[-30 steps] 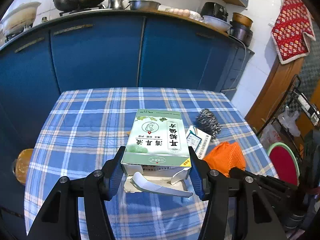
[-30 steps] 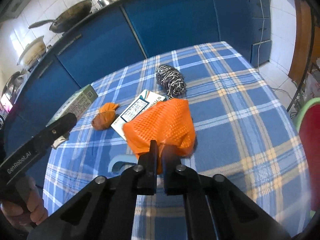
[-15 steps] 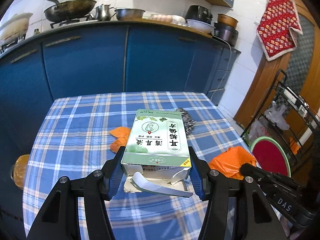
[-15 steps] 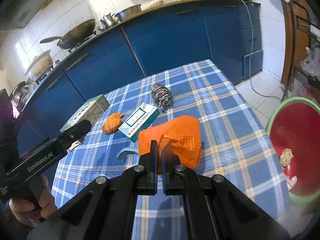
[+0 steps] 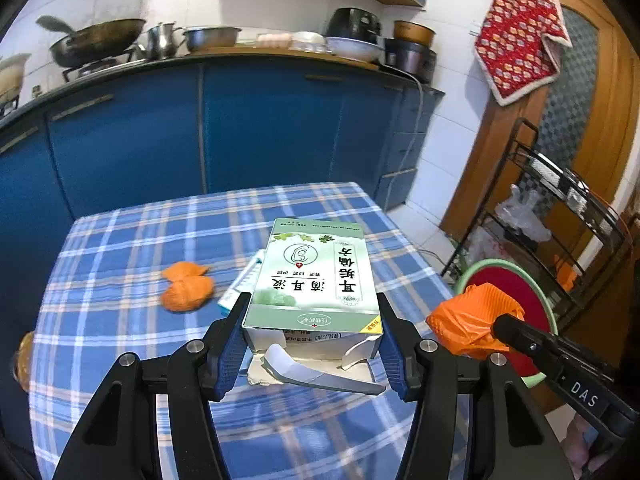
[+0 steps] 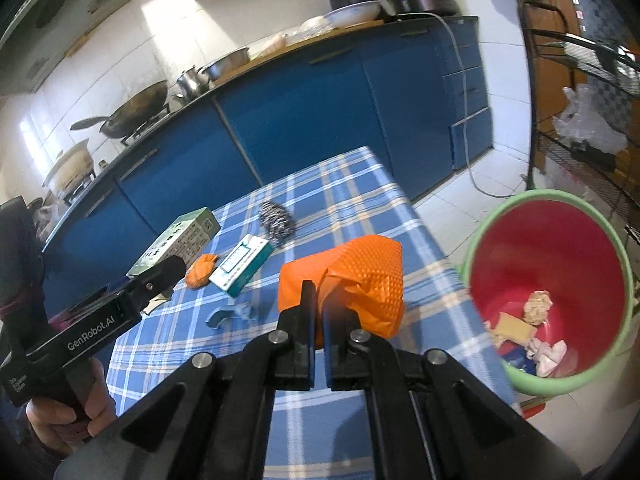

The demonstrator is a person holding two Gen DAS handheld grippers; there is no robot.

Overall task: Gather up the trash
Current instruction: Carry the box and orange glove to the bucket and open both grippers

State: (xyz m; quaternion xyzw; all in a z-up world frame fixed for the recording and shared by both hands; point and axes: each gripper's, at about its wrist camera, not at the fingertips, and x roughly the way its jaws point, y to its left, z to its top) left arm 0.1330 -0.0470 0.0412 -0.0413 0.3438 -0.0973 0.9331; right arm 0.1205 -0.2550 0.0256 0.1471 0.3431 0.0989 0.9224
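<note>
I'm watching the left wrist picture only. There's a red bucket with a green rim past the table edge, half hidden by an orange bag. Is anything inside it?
Observer: Yes. The right wrist view looks down into the red bucket, and a few scraps of trash lie at its bottom.
Visitor: Is anything hiding behind the green box in my picture?
Observer: A steel scouring ball sits on the tablecloth, just beyond the small white and teal box.
</note>
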